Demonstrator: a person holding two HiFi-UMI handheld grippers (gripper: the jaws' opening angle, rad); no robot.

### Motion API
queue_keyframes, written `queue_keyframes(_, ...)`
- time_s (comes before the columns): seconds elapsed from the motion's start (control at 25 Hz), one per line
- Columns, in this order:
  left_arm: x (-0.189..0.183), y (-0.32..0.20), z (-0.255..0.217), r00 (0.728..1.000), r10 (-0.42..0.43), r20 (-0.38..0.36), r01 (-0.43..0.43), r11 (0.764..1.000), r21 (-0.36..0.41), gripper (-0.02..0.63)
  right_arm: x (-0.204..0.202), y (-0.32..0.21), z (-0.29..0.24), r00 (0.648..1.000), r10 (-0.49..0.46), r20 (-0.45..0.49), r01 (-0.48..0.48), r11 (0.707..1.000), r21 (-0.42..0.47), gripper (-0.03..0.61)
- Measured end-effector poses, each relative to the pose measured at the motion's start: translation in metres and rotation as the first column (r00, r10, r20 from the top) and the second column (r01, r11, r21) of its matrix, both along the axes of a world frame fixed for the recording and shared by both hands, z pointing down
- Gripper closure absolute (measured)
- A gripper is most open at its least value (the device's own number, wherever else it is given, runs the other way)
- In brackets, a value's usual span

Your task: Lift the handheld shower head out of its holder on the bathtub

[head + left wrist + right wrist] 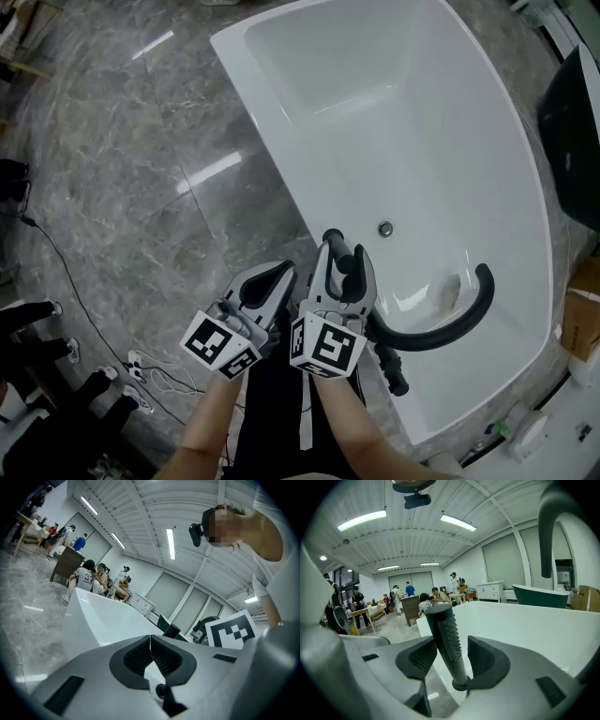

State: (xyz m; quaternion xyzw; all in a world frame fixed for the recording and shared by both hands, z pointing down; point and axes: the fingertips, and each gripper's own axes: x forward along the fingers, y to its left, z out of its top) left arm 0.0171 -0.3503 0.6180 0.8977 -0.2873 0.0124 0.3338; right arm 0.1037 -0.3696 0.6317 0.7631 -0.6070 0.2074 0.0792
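The handheld shower head (332,243) is a slim black wand with a knurled face, standing upright at the near rim of the white bathtub (281,178). My right gripper (340,261) is open, one jaw on each side of the wand. In the right gripper view the shower head (445,632) rises between the two dark pads of the right gripper (452,649), with a small gap on the right side. My left gripper (277,276) hangs just left of it, over the floor beside the tub. In its own view the left gripper (150,641) is shut and empty.
A curved black faucet spout (455,323) arches over the tub's near end, with black fittings (394,370) on the rim beside it. The drain (385,229) sits in the tub floor. Grey marble floor (112,169) lies to the left, with cables (141,370). A dark green tub (574,122) stands at right.
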Motion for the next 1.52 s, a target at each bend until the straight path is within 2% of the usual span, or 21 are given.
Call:
queue_keyframes(0.2,-0.008,-0.001,0.025,1.000,-0.025,-0.007,0.025,0.999,-0.031,0.601,0.002,-0.009,0.026,0.999,-0.017,-0.043,0.016,1.000,-0.026,0.388)
queue_keyframes(0.52,-0.017,0.005,0.038,0.998,-0.057,-0.014,0.056,0.997,-0.046,0.601,0.000,-0.015,0.052,0.993,-0.063,-0.098,0.055,0.994,-0.090,0.404)
queue_keyframes(0.56,-0.019,0.005,0.039,0.998,-0.064,-0.014,0.063,0.997,-0.048,0.601,0.001,-0.014,0.052,0.992,-0.065,-0.104,0.056,0.994,-0.089,0.442)
queue_keyframes(1.0,-0.028,0.008,0.028,0.995,-0.100,-0.026,0.099,0.994,-0.039,0.601,-0.002,-0.015,0.050,0.988,-0.108,-0.111,0.095,0.989,-0.115,0.446)
queue_keyframes(1.52,-0.033,0.012,-0.001,0.993,-0.114,-0.037,0.113,0.993,-0.011,0.601,-0.006,-0.018,0.012,0.984,-0.123,-0.131,0.112,0.990,-0.082,0.446)
